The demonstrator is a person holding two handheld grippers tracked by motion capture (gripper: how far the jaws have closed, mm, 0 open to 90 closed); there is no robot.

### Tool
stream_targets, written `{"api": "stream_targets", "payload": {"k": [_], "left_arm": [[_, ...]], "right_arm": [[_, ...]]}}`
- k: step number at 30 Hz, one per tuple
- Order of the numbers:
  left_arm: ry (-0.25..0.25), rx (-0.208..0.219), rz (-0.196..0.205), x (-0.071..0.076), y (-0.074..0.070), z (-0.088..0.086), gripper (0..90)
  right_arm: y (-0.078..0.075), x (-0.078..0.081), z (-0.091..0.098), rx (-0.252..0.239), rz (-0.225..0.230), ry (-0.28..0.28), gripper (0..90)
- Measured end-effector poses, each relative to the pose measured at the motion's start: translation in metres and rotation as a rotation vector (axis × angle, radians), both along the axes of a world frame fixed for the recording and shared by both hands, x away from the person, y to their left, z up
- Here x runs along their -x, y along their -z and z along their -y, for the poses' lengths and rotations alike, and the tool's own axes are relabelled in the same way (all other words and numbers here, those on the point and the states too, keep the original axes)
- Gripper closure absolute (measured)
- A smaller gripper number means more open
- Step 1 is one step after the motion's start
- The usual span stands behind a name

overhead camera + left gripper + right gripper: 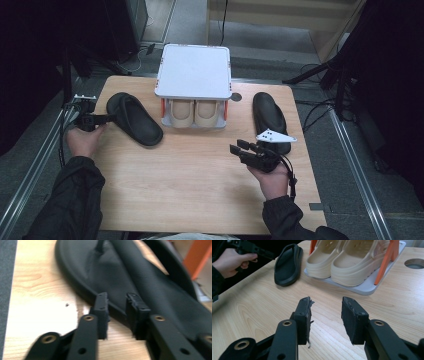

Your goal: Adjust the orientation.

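Work surface: wooden table (200,190), seen from above, with a small two-level shoe rack (194,70) standing at its far middle.

Rack contents: a pair of beige clogs (194,113) side by side on the lower level, under the white top panel and between the orange posts.

Left black slipper (134,119): lies flat on the table to the left of the rack, set at a slant. Its near-left rim is where the left gripper works.

Left gripper (109,119): held at the table's left edge and pointed level at the slipper's rim. In the left gripper view the jaws stand apart, one tip on each side of the rim, and the pads do not press on it. Whether a tip brushes the rim cannot be told through the blur. Nothing is clamped.

Right black slipper (270,120): lies flat to the right of the rack, lengthwise away from the person, untouched.

Right gripper (239,147): held above the table at front right, just beside the near end of the right slipper and pointing left and away. In the right gripper view the jaws gape wide with bare table between them, the rack and clogs well ahead.
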State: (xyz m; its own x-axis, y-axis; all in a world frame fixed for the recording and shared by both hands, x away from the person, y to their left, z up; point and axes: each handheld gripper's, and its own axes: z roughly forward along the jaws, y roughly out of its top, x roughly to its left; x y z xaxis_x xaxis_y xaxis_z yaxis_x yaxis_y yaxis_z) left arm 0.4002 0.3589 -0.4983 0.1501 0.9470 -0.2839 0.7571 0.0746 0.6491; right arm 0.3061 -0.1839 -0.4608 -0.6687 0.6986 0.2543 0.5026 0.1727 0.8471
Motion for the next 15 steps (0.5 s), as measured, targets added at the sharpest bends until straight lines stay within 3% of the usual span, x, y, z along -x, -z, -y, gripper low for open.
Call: {"api": "stream_targets", "payload": {"k": [9, 11, 14, 15], "left_arm": [[-0.011, 0.005, 0.066, 0.007, -0.015, 0.031, 48.7], [-0.016, 0.005, 0.062, 0.003, -0.013, 0.037, 47.0], [-0.038, -0.048, 0.044, -0.005, -0.006, 0.046, 43.4], [-0.046, -0.048, 0.036, -0.008, -0.004, 0.047, 43.1]], "right_arm": [[0.000, -0.001, -0.001, 0.000, 0.003, -0.005, 60.6], [0.000, -0.001, -0.001, 0.000, 0.000, -0.007, 60.6], [0.000, -0.001, -0.002, 0.006, 0.002, -0.008, 60.6], [0.000, -0.001, -0.002, 0.007, 0.004, -0.007, 60.6]]}}
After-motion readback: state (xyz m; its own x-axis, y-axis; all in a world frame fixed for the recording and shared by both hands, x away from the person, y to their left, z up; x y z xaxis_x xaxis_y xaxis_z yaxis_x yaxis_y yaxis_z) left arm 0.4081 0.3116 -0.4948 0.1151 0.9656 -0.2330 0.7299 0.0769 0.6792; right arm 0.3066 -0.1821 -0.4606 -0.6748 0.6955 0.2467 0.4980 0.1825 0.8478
